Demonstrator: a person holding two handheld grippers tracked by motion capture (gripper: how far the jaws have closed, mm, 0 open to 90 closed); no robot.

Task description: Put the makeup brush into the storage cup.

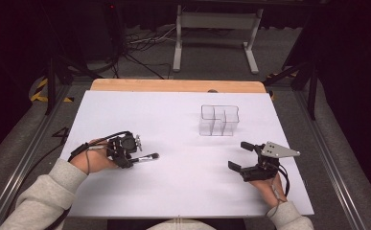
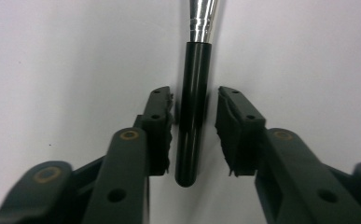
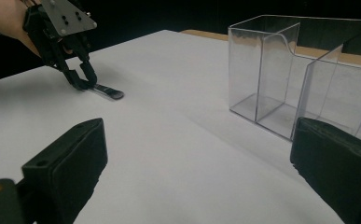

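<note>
A makeup brush (image 1: 147,157) with a black handle and a silver ferrule lies flat on the white table (image 1: 173,120), left of centre. My left gripper (image 1: 130,160) reaches down over the handle's end. In the left gripper view the handle (image 2: 192,116) runs between the two jaws of this gripper (image 2: 194,100); a thin gap shows on each side, so the pads do not press it. The right gripper view shows that gripper (image 3: 86,81) and the brush (image 3: 107,91) far off. My right gripper (image 1: 238,155) rests at the right, open and empty (image 3: 199,140).
A clear plastic organizer (image 1: 219,120) with several compartments stands upright toward the back right, close ahead of the right gripper (image 3: 285,79). A wooden strip (image 1: 173,85) borders the table's far edge. Beyond it are a metal stand and cables on the floor.
</note>
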